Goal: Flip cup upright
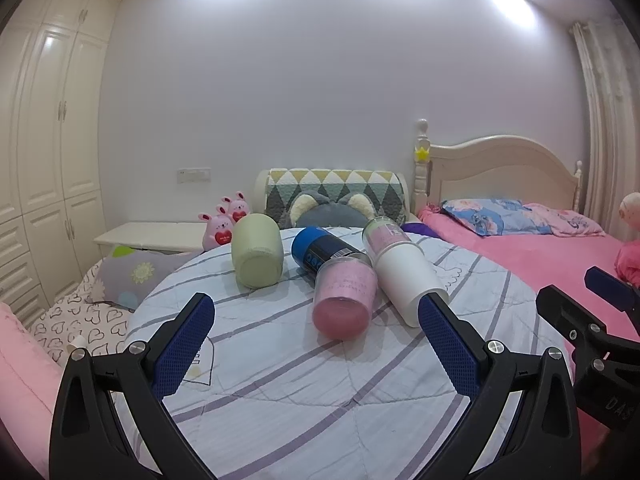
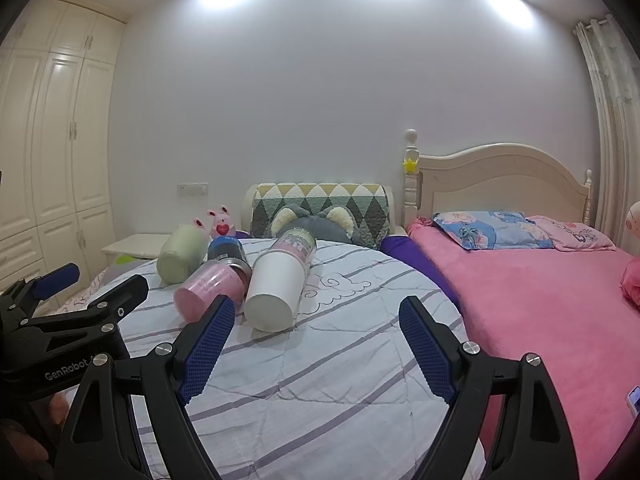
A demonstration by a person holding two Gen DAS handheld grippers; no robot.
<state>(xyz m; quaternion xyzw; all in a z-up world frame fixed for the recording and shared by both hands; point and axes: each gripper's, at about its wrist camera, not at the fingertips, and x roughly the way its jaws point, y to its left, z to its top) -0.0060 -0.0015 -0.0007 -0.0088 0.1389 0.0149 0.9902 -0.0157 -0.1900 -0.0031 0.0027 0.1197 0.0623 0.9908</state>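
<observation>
Several cups lie on their sides on a striped quilt [image 1: 280,360]: a pale green cup [image 1: 256,256], a blue cup [image 1: 320,250], a pink cup [image 1: 344,300] and a tall white cup [image 1: 404,276] with a pink-green lid end. They also show in the right wrist view: the green cup [image 2: 180,258], the blue cup [image 2: 226,250], the pink cup [image 2: 208,292], the white cup [image 2: 278,288]. My left gripper [image 1: 316,308] is open, just short of the pink and white cups. My right gripper [image 2: 316,312] is open, empty, to the right of the white cup.
A pink bed [image 2: 540,300] with a cream headboard [image 2: 500,188] lies to the right. Patterned cushions [image 1: 336,196], pink bunny toys [image 1: 224,224] and a white nightstand [image 1: 148,234] stand behind. Wardrobes [image 1: 48,140] fill the left wall. A phone [image 2: 633,400] lies at the right edge.
</observation>
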